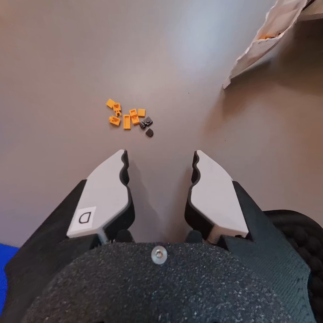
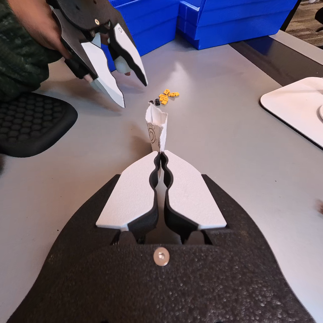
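My right gripper (image 2: 160, 153) is shut on a torn white paper bag (image 2: 156, 129) and holds it above the grey table (image 2: 218, 139), its ragged open end toward a small pile of orange bricks (image 2: 168, 96) and two black pieces (image 2: 155, 102). The bag also shows at the upper right of the left wrist view (image 1: 272, 40), with something orange inside its torn opening. My left gripper (image 1: 160, 152) is open and empty above the table, just short of the orange bricks (image 1: 126, 115) and black pieces (image 1: 147, 125). It shows in the right wrist view (image 2: 134, 95), held by a hand.
Blue bins (image 2: 201, 22) stand at the back of the table. A white pad (image 2: 297, 104) lies at the right. A black mesh chair part (image 2: 29, 122) is at the left edge. The grippers' ends are close to 15 cm from one another.
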`<state>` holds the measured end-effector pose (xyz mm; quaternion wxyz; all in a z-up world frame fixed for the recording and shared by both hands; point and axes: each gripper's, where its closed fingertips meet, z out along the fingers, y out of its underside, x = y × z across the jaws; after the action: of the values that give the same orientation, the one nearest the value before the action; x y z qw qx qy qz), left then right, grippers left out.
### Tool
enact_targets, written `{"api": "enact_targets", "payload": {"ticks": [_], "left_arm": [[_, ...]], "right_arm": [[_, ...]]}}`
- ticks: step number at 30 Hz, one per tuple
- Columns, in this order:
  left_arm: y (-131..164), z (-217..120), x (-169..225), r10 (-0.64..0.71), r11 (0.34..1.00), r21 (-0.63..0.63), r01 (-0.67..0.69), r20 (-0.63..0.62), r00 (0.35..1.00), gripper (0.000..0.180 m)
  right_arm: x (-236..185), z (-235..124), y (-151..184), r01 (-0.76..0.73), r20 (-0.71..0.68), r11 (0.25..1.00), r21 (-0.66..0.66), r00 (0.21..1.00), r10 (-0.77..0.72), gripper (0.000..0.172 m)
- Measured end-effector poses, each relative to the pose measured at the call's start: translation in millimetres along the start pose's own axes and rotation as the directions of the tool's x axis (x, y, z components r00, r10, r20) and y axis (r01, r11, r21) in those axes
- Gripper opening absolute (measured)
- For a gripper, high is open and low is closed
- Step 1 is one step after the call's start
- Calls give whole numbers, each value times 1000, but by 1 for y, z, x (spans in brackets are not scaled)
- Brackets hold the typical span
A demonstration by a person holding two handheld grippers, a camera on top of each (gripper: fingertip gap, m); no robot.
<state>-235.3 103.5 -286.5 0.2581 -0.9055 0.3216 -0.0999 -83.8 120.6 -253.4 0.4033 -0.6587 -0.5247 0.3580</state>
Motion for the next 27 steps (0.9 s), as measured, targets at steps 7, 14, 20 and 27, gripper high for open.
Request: {"api": "enact_targets", "payload": {"ticks": [7,14,20,27], "left_arm": [[-5,9,-10,-73,996,49,73,-11,997,46],[-13,21,-18,-149,986,70,149,-11,989,24],[-13,23,-13,-117,991,66,118,-21,993,8],[-55,-10,17,34,955,298,-4,-97,995,0]], "right_arm": [[0,0,0,-1,1,1000,-1,1000,1,0],[0,0,0,-2,4,1000,0,1000,2,0],[0,0,0,-2,6,1000,0,1000,2,0],[-2,1,0,12,5,1000,-6,1000,-12,0]]}}
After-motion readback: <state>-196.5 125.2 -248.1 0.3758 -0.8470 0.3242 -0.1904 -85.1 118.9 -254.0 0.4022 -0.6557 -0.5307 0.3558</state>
